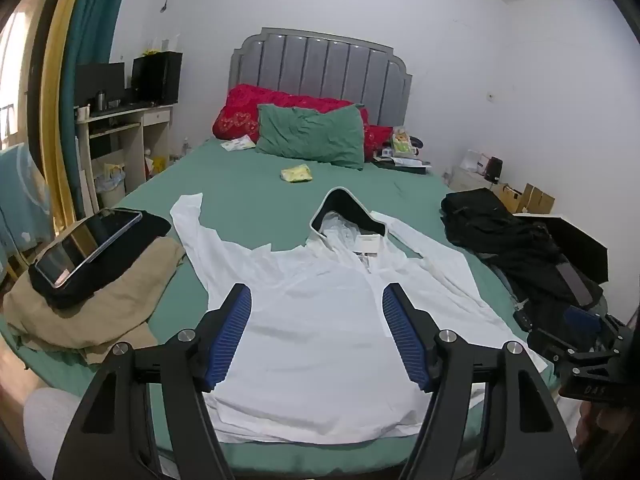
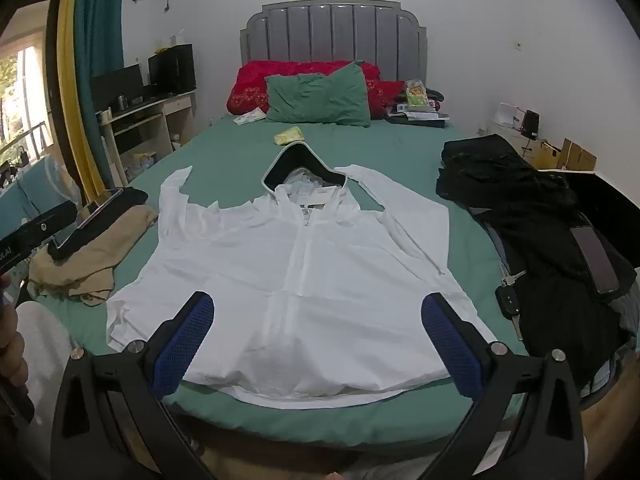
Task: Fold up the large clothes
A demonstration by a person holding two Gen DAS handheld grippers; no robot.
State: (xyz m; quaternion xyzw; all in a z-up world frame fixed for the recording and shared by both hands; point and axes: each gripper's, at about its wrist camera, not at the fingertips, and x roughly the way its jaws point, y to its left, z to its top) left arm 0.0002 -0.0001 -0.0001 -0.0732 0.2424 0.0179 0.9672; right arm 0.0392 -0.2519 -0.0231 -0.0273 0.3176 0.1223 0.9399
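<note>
A white hooded jacket (image 1: 320,320) (image 2: 304,272) lies spread flat, front up, on the green bed sheet (image 1: 248,196) (image 2: 224,152), its dark-lined hood (image 1: 348,208) (image 2: 304,160) pointing toward the headboard. One sleeve reaches up on the left, the other lies along the right side. My left gripper (image 1: 316,300) hovers open above the jacket's lower half with nothing between its blue pads. My right gripper (image 2: 318,308) also stands wide open over the hem, empty. The right gripper's body (image 1: 588,360) shows at the right edge of the left wrist view.
A tan garment with a black cloth and a tablet (image 1: 88,244) on it lies left of the jacket. Black clothes (image 2: 532,216), a phone (image 2: 596,260) and keys (image 2: 510,300) lie on the right. Green and red pillows (image 2: 320,96) rest by the headboard; a desk (image 1: 124,132) stands left.
</note>
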